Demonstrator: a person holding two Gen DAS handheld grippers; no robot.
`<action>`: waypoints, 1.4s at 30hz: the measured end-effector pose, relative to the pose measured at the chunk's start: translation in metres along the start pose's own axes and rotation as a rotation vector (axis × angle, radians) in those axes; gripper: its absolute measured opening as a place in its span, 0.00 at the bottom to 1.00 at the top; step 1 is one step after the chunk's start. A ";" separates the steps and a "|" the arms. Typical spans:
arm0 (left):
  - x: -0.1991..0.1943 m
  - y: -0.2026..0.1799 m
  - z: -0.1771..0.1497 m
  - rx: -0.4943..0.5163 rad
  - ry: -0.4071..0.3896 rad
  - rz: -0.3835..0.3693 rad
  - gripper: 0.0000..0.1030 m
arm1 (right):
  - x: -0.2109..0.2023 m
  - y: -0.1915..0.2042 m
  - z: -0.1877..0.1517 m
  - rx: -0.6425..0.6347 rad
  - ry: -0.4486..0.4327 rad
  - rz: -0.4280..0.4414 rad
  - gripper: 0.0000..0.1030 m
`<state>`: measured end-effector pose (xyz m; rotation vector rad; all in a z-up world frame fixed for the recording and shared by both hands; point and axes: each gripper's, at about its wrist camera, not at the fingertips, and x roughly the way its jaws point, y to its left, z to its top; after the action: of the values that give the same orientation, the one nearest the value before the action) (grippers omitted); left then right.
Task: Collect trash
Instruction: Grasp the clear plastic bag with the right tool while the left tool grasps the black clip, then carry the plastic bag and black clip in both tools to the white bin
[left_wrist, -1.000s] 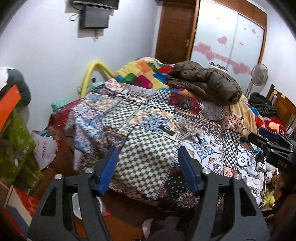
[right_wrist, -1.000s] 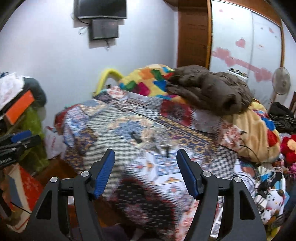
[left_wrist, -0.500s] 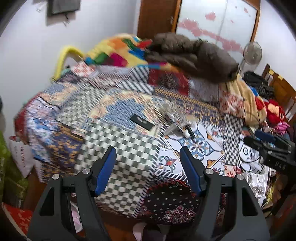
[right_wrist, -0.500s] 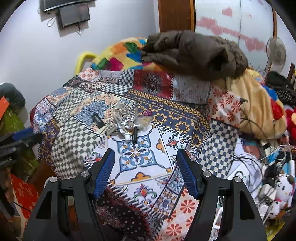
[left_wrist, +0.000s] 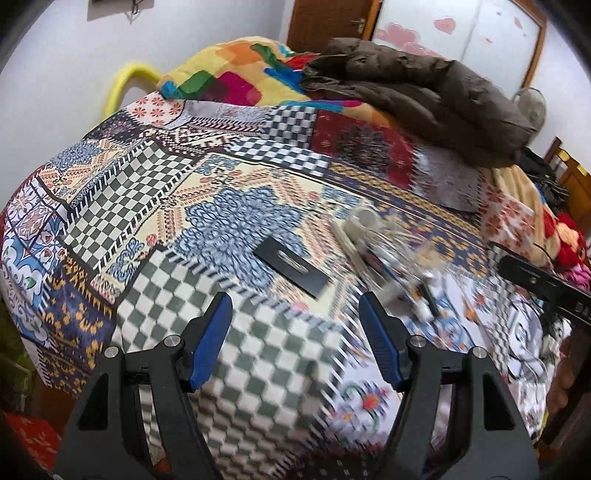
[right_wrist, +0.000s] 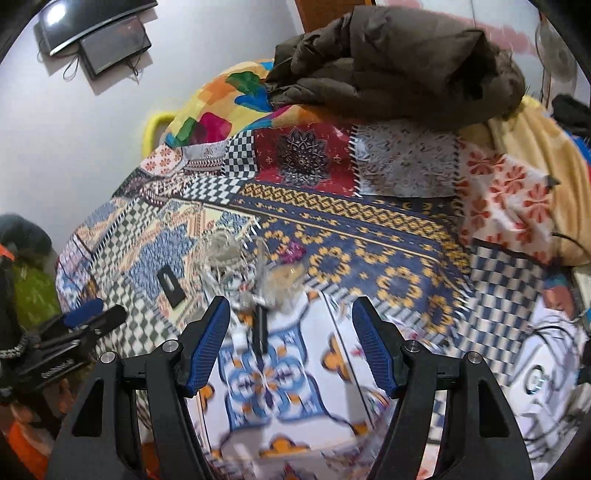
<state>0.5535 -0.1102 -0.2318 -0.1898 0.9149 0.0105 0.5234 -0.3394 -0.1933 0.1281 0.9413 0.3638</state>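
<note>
A heap of crumpled clear plastic wrappers and small scraps (left_wrist: 384, 243) lies in the middle of the patchwork bedspread (left_wrist: 207, 177); it also shows in the right wrist view (right_wrist: 236, 262). A flat black card (left_wrist: 291, 266) lies left of it, also in the right wrist view (right_wrist: 170, 286). A black pen-like stick (right_wrist: 260, 328) lies just in front of the heap. My left gripper (left_wrist: 295, 336) is open and empty, above the bed's near part, short of the card. My right gripper (right_wrist: 291, 339) is open and empty, just in front of the heap.
A brown puffer jacket (right_wrist: 399, 62) and a bright patchwork pillow (left_wrist: 236, 70) lie at the bed's far end. A yellow blanket (right_wrist: 532, 155) is at the right. White cables and devices (right_wrist: 535, 373) lie by the bed's right side. A wall screen (right_wrist: 107, 40) hangs at the left.
Both grippers have moved forward and down over the bed, so the trash heap and black card are much nearer. Both stay open.
</note>
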 end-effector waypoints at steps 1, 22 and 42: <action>0.008 0.002 0.004 -0.007 0.006 0.021 0.68 | 0.004 -0.001 0.002 0.004 -0.002 0.004 0.63; 0.083 0.006 0.018 -0.091 0.027 0.156 0.64 | 0.083 0.007 0.004 -0.115 0.053 -0.143 0.30; 0.012 -0.027 -0.006 0.109 0.002 -0.014 0.23 | 0.024 0.011 -0.008 -0.046 -0.007 -0.082 0.20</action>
<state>0.5586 -0.1382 -0.2409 -0.0945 0.9135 -0.0523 0.5267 -0.3206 -0.2131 0.0483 0.9282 0.3091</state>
